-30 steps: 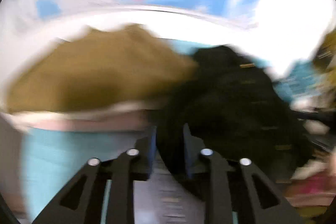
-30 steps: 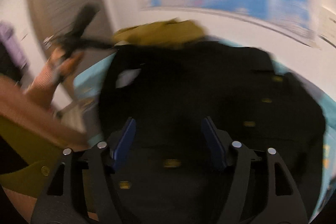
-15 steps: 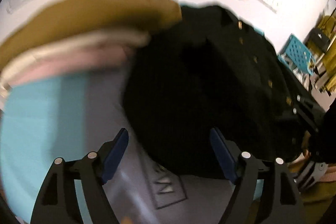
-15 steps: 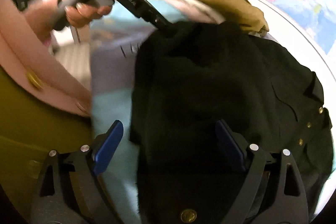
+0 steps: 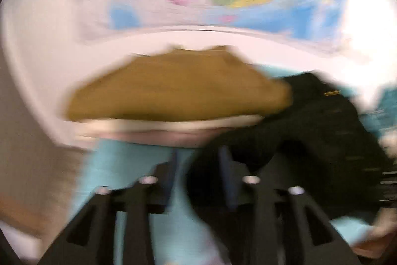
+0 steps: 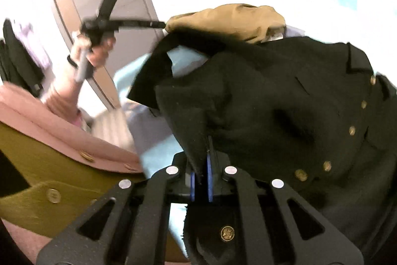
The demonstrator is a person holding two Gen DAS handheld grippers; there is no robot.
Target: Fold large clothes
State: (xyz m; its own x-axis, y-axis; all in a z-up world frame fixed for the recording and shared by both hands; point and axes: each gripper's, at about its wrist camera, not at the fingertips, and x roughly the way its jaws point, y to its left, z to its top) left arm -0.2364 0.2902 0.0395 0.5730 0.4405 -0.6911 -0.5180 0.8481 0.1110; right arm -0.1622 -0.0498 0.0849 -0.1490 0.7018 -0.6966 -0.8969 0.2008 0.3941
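Both grippers have just closed: right gripper [image 6: 201, 180] pinches the coat [image 6: 285, 103] near hem, left gripper [image 5: 198, 173] grips its far edge, ready to fold

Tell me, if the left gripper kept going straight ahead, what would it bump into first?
Probably the black coat: a fold of it already sits between the left gripper fingers. Beyond lies the folded tan garment, though the blurry picture makes depth hard to judge.

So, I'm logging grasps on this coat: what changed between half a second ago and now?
Both grippers have just been closing. The right gripper went from wide open to shut on the black coat edge. The left gripper narrowed around a coat fold and has lifted that corner. The tan folded clothes stay stacked behind.
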